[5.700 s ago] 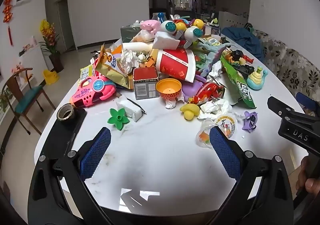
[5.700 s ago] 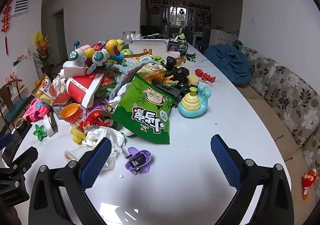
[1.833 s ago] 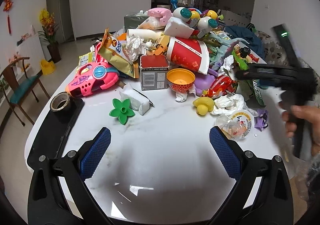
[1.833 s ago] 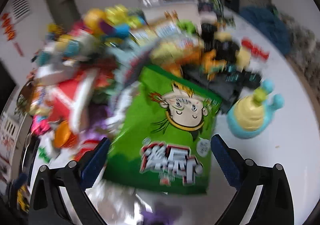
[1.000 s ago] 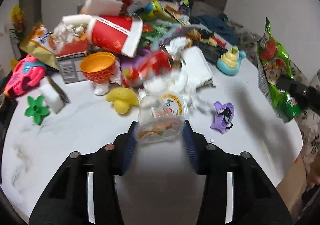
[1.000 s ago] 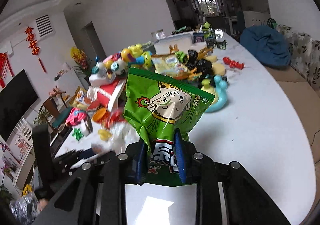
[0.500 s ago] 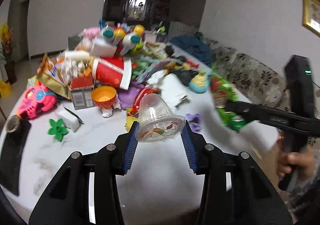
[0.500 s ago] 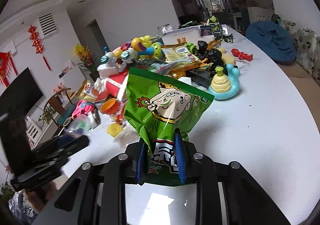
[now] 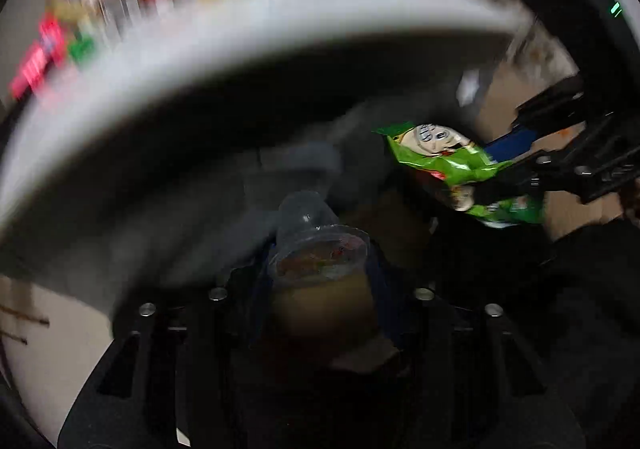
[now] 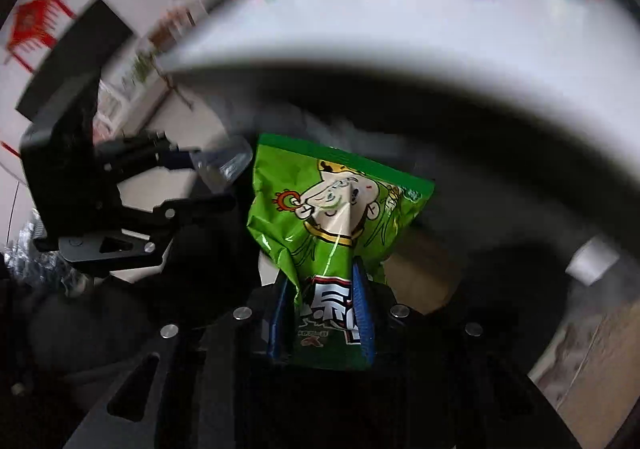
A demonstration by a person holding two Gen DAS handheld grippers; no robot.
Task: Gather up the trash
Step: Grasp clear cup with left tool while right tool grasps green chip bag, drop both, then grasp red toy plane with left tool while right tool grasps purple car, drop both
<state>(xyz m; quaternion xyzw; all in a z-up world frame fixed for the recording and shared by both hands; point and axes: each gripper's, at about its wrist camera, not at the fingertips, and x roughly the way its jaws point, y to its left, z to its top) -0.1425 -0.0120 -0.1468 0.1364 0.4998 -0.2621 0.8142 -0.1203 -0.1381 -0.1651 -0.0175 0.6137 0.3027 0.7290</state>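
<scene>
Both grippers have swung off the tabletop since half a second ago and now point steeply down past the near edge of the white table, over a dark space below it. The toy-and-wrapper pile that filled the views before is just a smeared strip of colour along the top of both frames.

The left gripper has the clear plastic cup between its blue pads, wide rim toward the camera with some colourful bits inside. Its jaws have just been opening, and the cup is in the gap between them. The view is blurry enough that I honestly can't tell whether the pads press on it or it's sitting loose. In the right wrist view the cup's clear end pokes out of that gripper at left.

The right gripper is pinching the green snack bag by its bottom end, blue pads tight on both sides, so the bag sticks out ahead with the cartoon face showing. Those jaws have eased open a touch, but the bag is clearly clamped. From the left wrist view the same bag hangs to the right of the cup, close but not touching, both over the dark area below the table edge.
</scene>
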